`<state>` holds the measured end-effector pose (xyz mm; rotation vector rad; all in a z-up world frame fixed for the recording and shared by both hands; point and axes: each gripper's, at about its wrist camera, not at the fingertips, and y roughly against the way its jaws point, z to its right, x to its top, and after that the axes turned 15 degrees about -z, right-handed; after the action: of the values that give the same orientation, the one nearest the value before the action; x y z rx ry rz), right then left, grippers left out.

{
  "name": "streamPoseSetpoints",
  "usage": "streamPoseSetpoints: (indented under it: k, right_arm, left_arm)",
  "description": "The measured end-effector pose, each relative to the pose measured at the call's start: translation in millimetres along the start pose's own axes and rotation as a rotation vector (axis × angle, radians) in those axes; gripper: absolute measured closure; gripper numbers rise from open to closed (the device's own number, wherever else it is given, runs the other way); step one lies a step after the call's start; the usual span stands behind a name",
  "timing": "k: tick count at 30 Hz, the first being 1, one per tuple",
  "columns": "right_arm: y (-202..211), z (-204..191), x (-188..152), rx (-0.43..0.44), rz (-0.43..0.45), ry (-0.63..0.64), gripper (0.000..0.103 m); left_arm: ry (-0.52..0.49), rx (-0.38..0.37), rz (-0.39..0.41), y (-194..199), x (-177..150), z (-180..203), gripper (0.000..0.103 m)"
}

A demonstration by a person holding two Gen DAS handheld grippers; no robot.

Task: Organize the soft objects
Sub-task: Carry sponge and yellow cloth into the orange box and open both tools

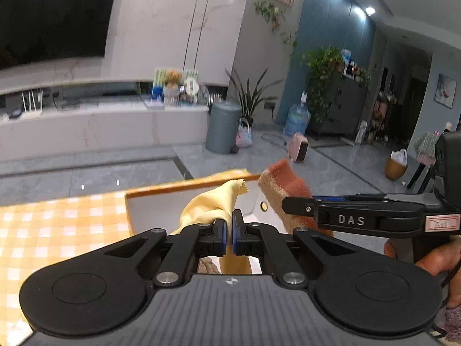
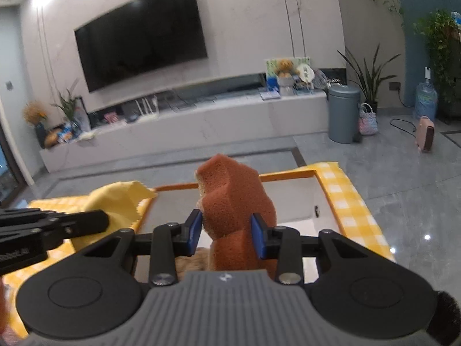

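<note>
Pinching a yellow cloth (image 1: 211, 206) between nearly closed pads, the left gripper (image 1: 229, 230) is holding it raised over a white tray (image 1: 155, 207) with an orange rim. Just to its right, the right gripper (image 2: 226, 230) is squeezing a brown sponge (image 2: 233, 199) at its waist, the sponge standing upright between the blue pads above the same tray. Below both grippers, the tray is sitting on a surface (image 1: 57, 225) covered in yellow checked fabric.
</note>
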<state>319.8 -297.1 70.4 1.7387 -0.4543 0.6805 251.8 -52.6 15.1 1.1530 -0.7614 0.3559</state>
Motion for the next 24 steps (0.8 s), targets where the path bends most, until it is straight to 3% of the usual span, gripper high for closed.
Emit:
streamPoseSetpoints:
  k: [7,15,19,24]
  right_arm:
    - [-61,23,26,-0.089,-0.093,0.015,0.066]
    - [-115,36,30,-0.161,-0.241,0.02,0.066]
    - [-132,40,24,-0.205,-0.31,0.025,0.065]
    - [-136,38,18,-0.241,-0.333,0.061,0.062]
  left_arm:
    - [0.03,0.004,-0.071,-40,8,-12,0.099]
    - [0.057,0.011,-0.153,-67,1,-25,0.099]
    - [0.074,0.011,-0.184,-75,3,-29,0.099]
    - [0.074,0.026,-0.217,-82,3,-30,0.099]
